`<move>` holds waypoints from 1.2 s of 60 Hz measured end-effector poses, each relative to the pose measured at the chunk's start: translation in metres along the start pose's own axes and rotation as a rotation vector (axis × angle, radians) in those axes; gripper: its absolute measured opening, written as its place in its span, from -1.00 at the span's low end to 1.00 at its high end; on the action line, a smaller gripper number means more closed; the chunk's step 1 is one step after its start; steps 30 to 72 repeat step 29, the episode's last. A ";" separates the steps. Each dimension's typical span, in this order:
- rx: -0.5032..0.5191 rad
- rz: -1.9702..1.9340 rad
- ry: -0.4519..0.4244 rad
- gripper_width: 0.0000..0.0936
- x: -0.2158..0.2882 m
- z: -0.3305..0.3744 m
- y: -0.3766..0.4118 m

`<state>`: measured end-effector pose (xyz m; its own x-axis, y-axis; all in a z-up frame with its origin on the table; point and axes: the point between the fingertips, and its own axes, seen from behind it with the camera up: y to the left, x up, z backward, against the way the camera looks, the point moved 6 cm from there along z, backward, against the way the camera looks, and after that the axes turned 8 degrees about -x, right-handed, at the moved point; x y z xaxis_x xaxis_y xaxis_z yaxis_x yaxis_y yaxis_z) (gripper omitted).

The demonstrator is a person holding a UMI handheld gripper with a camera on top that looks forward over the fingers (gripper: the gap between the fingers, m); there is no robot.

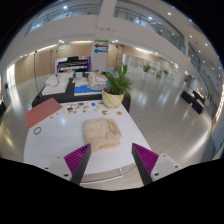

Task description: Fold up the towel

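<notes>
A beige towel [101,134] lies crumpled in a loose heap on the white table [50,140], just ahead of my fingers and a little left of the middle between them. My gripper [112,162] is open and empty, held above the table's near edge. Its two magenta pads [77,156] stand wide apart, one at each side of the towel's near end, without touching it.
A red flat sheet [42,114] lies at the table's left. Small items [82,113] sit beyond the towel. A potted plant in a yellow pot [115,92] stands at the far end. Beyond are a dark table [60,92], a keyboard [72,64] and an open hall floor.
</notes>
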<state>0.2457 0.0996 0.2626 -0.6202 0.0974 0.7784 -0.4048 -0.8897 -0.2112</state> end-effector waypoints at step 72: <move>-0.008 -0.054 0.015 0.83 -0.048 0.108 -0.003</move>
